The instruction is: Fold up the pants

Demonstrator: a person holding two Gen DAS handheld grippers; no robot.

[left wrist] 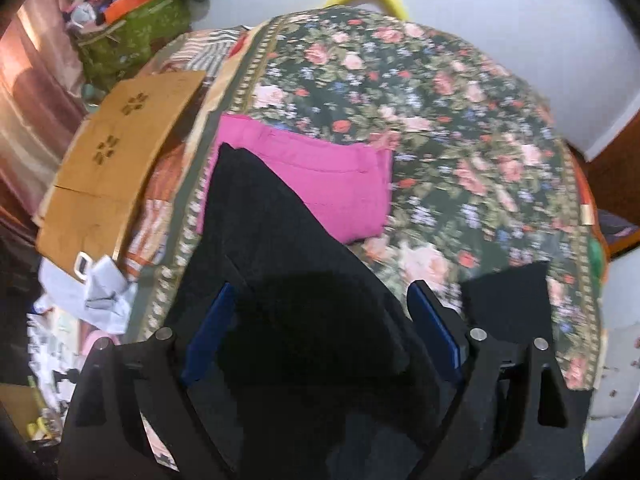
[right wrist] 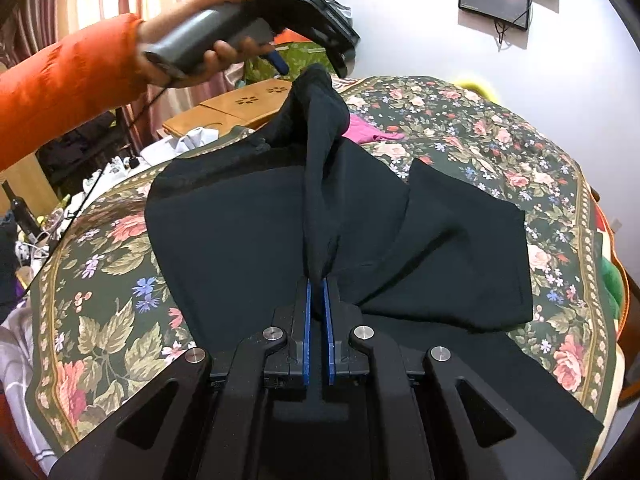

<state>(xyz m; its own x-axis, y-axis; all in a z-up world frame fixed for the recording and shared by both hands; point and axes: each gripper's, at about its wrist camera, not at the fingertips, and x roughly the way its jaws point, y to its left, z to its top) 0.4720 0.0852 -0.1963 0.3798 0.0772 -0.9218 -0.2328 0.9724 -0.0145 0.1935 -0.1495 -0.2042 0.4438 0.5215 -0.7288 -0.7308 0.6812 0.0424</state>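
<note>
Two grippers, one pair of black pants (right wrist: 248, 232) on the floral bedspread (right wrist: 500, 140).

My left gripper (left wrist: 320, 312) looks spread, fabric draped between; my right gripper (right wrist: 318, 280) pinches a ridge running lengthwise away from me.

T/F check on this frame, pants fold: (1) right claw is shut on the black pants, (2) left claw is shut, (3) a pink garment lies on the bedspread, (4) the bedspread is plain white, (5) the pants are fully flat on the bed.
1. True. The right claw pinches a ridge of the black pants between its blue pads.
2. False. The left claw has its jaws spread wide, with black cloth between them.
3. True. The pink garment lies beyond the pants.
4. False. The bedspread is dark with a floral print.
5. False. A fold of the pants is lifted up toward the left claw, as the right wrist view shows.
</note>
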